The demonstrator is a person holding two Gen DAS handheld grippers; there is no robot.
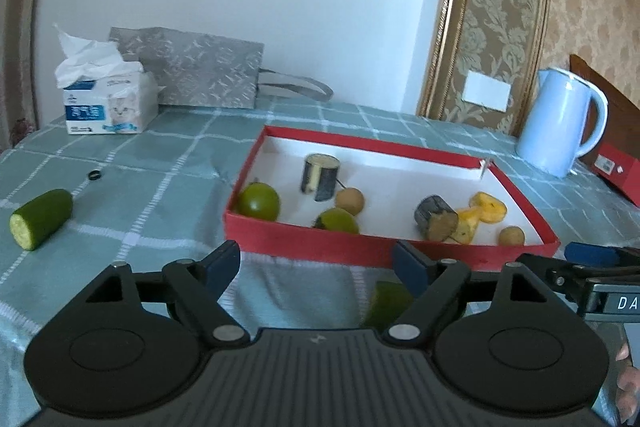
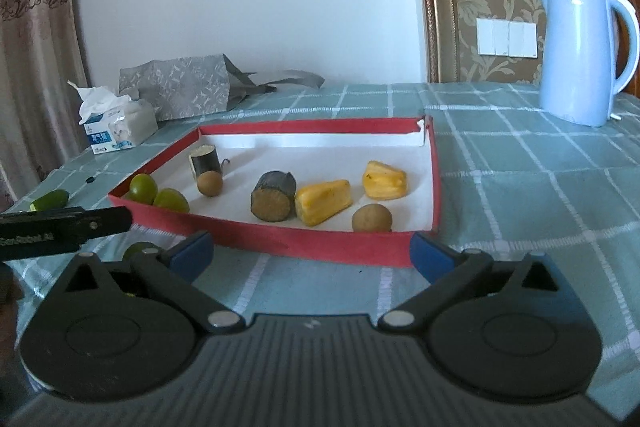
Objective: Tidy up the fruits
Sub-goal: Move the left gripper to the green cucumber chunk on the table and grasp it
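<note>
A red shallow box [image 1: 372,251] [image 2: 312,249] with a white floor holds two green round fruits [image 1: 259,202] [image 2: 143,188], two dark sugarcane pieces [image 1: 436,218] [image 2: 273,201], two yellow jackfruit pieces [image 2: 323,201] and two brown longans [image 2: 372,218]. A third green fruit [image 1: 386,301] [image 2: 136,251] lies on the cloth in front of the box, below my open left gripper [image 1: 316,269]. A cut cucumber piece [image 1: 40,218] [image 2: 50,200] lies far left. My right gripper [image 2: 312,253] is open and empty at the box's near wall.
A tissue box [image 1: 110,107] and a grey gift bag [image 1: 192,71] stand at the back left. A light blue kettle [image 2: 580,55] stands at the back right. A small black ring [image 1: 94,175] lies on the checked green tablecloth [image 2: 520,187]. A second red box [image 1: 618,171] sits at the far right.
</note>
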